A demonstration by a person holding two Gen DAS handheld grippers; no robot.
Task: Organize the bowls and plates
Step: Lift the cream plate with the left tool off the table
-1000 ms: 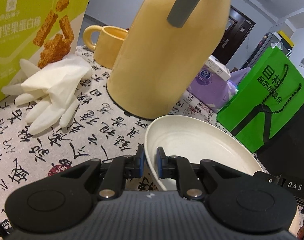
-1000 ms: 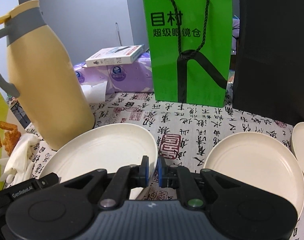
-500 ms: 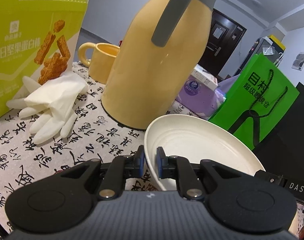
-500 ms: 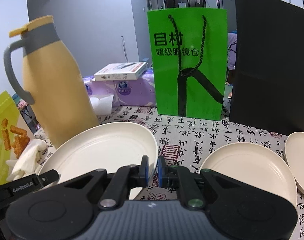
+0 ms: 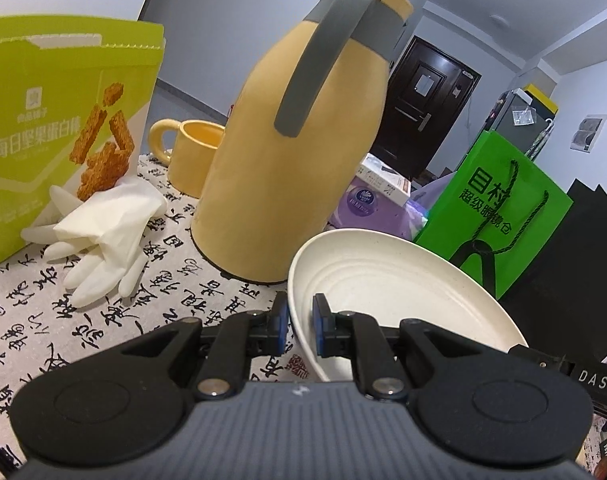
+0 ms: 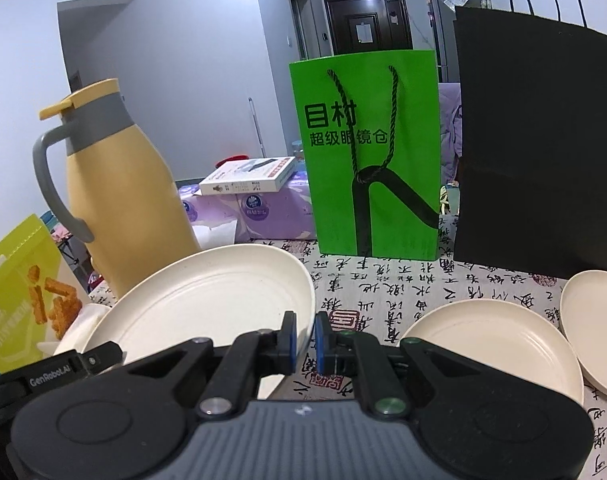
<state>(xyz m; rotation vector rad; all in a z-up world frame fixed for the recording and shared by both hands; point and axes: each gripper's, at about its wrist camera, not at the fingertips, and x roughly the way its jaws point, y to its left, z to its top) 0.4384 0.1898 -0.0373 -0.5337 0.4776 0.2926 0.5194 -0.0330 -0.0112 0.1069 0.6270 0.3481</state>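
The held plate (image 6: 207, 300) is plain cream with faint concentric rings. Two further plates (image 6: 483, 340) (image 6: 595, 316) are the same cream. The tablecloth (image 5: 171, 272) is off-white with black calligraphy and red seal stamps. The thermos jug (image 5: 299, 168) is mustard yellow with a grey handle and collar. The mug (image 5: 191, 152) is yellow. The snack box (image 5: 55, 128) is lime green with white lettering. The rubber gloves (image 5: 103, 236) are white. One paper bag (image 6: 371, 152) is bright green with black characters; the other bag (image 6: 539, 148) is black. The tissue pack (image 6: 259, 216) is lilac.
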